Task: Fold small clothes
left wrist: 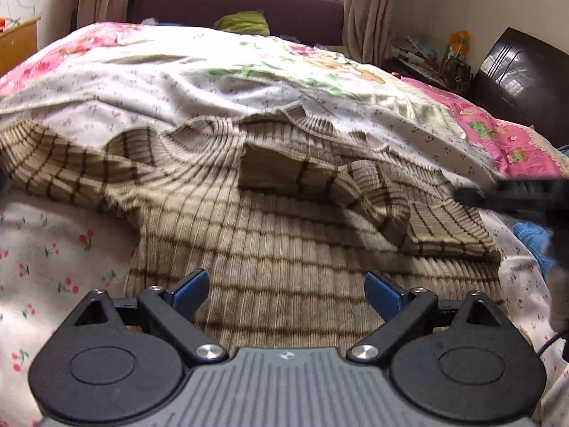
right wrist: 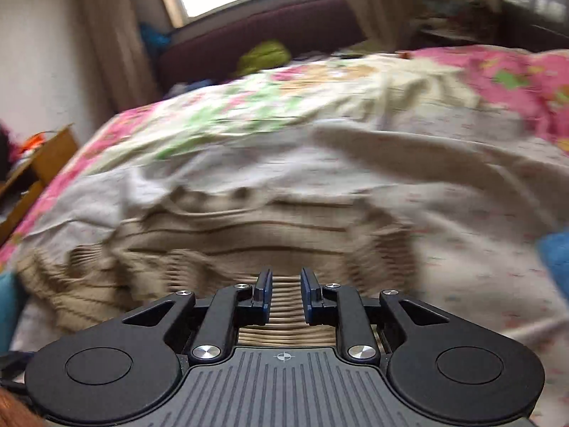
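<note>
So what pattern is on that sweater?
The sweater is beige ribbed knit crossed by thin brown grid lines, clearest in the left wrist view.

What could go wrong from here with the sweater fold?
1. The folded-in sleeve lies bunched and twisted on the sweater; folding over it could trap a lump.
2. The right gripper, jaws only slightly apart, may pinch too little knit.
3. The left gripper could snag the loose bedsheet.

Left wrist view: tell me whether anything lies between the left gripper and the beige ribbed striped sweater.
Nothing visible does. The left gripper hangs open over the beige ribbed striped sweater, bare knit showing between its blue pads.
</note>
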The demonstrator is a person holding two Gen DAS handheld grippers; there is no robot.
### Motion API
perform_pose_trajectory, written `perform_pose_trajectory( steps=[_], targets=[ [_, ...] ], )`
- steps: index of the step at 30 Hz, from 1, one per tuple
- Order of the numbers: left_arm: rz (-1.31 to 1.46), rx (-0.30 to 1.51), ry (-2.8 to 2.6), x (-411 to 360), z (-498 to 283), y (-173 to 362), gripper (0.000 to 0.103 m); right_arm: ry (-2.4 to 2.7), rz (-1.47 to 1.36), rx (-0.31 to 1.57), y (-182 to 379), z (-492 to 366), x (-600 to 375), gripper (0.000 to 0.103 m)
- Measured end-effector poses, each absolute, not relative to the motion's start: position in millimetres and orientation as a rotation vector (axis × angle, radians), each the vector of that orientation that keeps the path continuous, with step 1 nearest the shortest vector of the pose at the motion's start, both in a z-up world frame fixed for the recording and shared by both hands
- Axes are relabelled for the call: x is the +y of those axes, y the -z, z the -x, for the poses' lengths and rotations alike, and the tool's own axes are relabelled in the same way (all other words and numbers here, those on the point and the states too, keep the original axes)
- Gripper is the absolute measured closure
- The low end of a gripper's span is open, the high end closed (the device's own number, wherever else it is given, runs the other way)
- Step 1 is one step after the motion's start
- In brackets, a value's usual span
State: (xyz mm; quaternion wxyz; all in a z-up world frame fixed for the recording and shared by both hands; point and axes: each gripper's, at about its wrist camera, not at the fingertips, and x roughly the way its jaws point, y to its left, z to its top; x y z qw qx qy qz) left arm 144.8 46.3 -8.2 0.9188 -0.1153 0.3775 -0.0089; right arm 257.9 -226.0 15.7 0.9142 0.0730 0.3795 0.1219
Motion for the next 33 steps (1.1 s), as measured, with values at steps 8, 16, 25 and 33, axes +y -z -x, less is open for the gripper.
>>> perform_pose_trajectory(
  steps=[8, 16, 25, 33],
  targets=[
    [0.170, 0.757, 0.024, 24, -185, 6, 0.000, -0.022, -0.154, 0.865, 28, -288, -267, 0.087],
    [0.217, 0.778, 0.016, 36, -184, 30, 0.000, -0.075, -0.079, 0.789, -6, -278, -240, 0.084],
    [0.235, 0.732, 0.028, 56, -173, 24, 0.000, -0.434, 0.012, 0.828, -14, -281, -127, 0.081],
    [0.269, 0.675, -0.041, 92, -170, 16, 0.000, -0.659, 0.205, 0.859, -6, -279, -42, 0.074]
  ],
)
